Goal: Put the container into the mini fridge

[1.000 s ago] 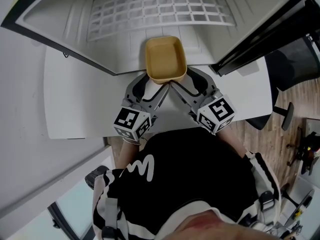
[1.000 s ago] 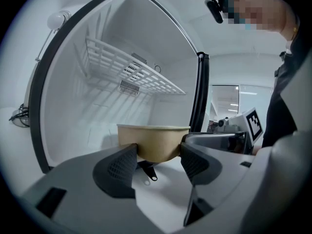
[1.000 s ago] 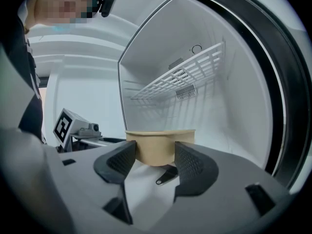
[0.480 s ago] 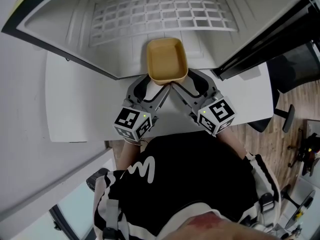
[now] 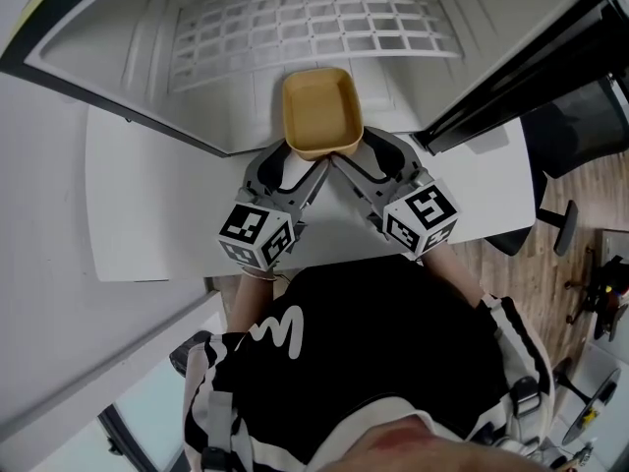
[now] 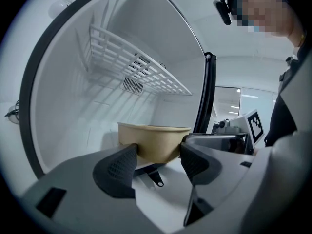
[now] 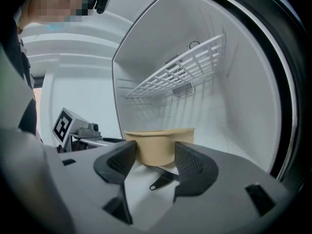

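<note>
Holding the tan container (image 5: 321, 112) by its near end with both tools at once, the left gripper (image 6: 158, 155) and the right gripper (image 7: 155, 155) converging on it in a V just ahead of their marker cubes (image 5: 257, 236).

Clamping narrowly at the left gripper: pressing the ribbed black pads (image 6: 119, 165) against the container's outer wall, one on either side of the near-left corner, with the tan rim standing just above the fingertips. Pinching in the same way at the right gripper, on the near-right corner, with the cup-like body filling the gap between the jaws.

Carrying the container level and open side up, showing nothing inside it from the head view. Reaching directly forward of both grippers into the open mini fridge (image 5: 197, 87), with most of the container already past the front edge of the white cavity and only the gripped end lying nearest the jaws. Not telling, from any view, whether the base is touching the fridge floor.

Hanging above and beyond the fingertips, a white wire shelf (image 5: 314, 28), and behind it a small vent grille (image 6: 132, 85) on the back wall. Lying under and behind the grippers, a white table (image 5: 147, 205). Standing off to the right gripper's outer side, well apart, a black office chair (image 5: 575, 131).
</note>
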The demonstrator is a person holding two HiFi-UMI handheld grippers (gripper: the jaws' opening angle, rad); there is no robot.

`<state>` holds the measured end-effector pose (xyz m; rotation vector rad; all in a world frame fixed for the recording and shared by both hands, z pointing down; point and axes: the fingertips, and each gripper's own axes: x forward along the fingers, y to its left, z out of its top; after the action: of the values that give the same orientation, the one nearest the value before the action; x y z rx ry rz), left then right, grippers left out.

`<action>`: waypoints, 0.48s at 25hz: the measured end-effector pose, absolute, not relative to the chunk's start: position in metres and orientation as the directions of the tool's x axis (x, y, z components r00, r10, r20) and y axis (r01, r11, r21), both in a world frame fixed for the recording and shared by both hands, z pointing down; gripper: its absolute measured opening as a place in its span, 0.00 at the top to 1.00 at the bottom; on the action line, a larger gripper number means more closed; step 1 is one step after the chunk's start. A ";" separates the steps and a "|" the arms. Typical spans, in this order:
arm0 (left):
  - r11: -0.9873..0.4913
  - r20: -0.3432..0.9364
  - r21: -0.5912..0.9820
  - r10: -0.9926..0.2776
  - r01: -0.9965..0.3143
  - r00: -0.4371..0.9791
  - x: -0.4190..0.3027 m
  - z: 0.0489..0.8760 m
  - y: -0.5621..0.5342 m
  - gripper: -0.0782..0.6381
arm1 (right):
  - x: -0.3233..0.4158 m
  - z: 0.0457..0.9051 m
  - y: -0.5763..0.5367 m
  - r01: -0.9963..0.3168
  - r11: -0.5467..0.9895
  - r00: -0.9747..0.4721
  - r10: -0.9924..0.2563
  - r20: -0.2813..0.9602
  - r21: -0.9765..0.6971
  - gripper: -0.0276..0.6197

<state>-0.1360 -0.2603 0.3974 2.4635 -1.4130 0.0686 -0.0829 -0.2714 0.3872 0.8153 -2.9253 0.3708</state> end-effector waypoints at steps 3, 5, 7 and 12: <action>-0.468 0.195 0.230 -0.837 -0.853 0.511 -0.136 0.397 -0.263 0.49 | -0.083 0.387 -0.274 -0.515 0.831 -0.857 -0.494 0.146 -0.212 0.56; -0.469 0.201 0.230 -0.834 -0.853 0.513 -0.136 0.398 -0.264 0.49 | -0.083 0.387 -0.275 -0.515 0.830 -0.857 -0.493 0.150 -0.212 0.56; -0.473 0.209 0.228 -0.830 -0.851 0.517 -0.135 0.398 -0.265 0.49 | -0.083 0.388 -0.276 -0.517 0.829 -0.856 -0.494 0.154 -0.215 0.56; -0.475 0.222 0.225 -0.825 -0.851 0.520 -0.137 0.399 -0.269 0.49 | -0.085 0.389 -0.280 -0.514 0.833 -0.857 -0.489 0.164 -0.205 0.56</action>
<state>-0.1372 -0.2695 0.3994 2.4580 -1.3995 0.1181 -0.0847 -0.2801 0.3890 0.7980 -2.9067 0.3701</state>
